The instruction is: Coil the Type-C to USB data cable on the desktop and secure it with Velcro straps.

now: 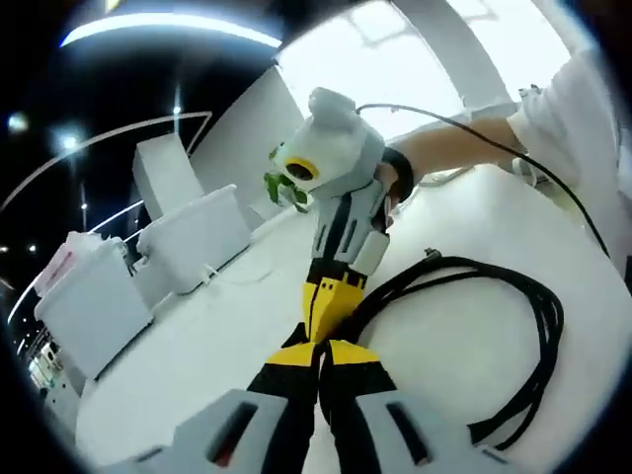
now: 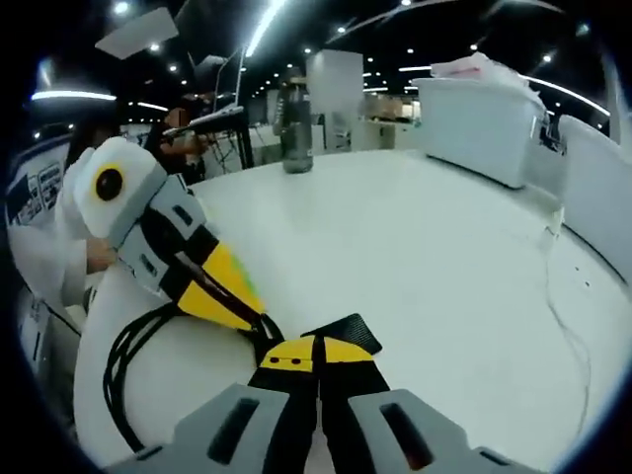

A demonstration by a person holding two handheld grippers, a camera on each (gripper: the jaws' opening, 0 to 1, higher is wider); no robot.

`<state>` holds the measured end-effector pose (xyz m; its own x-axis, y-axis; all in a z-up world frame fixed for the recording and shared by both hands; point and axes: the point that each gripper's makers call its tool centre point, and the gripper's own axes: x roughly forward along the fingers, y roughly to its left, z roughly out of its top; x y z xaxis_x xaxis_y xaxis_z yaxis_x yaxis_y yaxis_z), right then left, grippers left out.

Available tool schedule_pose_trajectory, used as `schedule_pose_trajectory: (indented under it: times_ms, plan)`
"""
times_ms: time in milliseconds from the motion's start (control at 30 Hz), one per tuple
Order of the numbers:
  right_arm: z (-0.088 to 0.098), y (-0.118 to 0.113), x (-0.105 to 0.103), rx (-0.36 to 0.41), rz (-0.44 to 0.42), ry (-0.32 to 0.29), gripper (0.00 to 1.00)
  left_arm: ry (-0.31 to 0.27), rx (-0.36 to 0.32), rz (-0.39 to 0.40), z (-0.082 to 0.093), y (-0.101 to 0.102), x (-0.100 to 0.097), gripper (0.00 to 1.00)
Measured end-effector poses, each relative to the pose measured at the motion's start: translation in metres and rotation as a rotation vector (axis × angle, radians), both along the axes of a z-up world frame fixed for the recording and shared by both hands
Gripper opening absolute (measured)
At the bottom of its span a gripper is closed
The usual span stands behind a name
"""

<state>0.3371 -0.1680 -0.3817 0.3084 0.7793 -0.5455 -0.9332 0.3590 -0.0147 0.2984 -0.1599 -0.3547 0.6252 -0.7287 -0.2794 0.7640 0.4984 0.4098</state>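
The black data cable (image 1: pixel 538 326) lies in a loose coil on the white desktop (image 1: pixel 197 355). Its strands gather where the two grippers meet. My left gripper (image 1: pixel 322 350) rises from the bottom with its yellow-tipped jaws shut on the gathered cable. My right gripper (image 1: pixel 331 296) comes down from above, tip to tip with it. In the right gripper view, my right gripper (image 2: pixel 306 351) is shut, and a black Velcro strap (image 2: pixel 348 332) sticks out past its tips. The left gripper (image 2: pixel 259 321) reaches in from the left, and the cable (image 2: pixel 123 365) loops beneath it.
White lidded storage boxes (image 1: pixel 197 237) (image 1: pixel 89 306) stand at the table's far side, and one more box (image 2: pixel 474 114) is on the right. A thin white cord (image 2: pixel 568 326) trails beside that box. A dark bottle (image 2: pixel 296 123) stands far back. A person's hand (image 1: pixel 434 153) holds the right gripper.
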Motion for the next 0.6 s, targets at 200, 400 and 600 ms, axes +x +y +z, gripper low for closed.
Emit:
schedule_pose_trajectory:
  times_ms: [200, 400, 600]
  plan:
    - [0.005, -0.005, 0.003, -0.051, 0.011, -0.114, 0.00, 0.013, -0.028, 0.025, 0.003, 0.005, 0.003, 0.04]
    - [0.055, -0.001, -0.008, 0.272, 0.035, -0.182, 0.01, 0.041, -0.224, 0.055, 0.028, 0.016, 0.007, 0.04]
    - [0.042, 0.007, -0.031, 0.249, 0.156, -0.139, 0.14, 0.046, -0.354, 0.085, 0.045, 0.031, 0.012, 0.09]
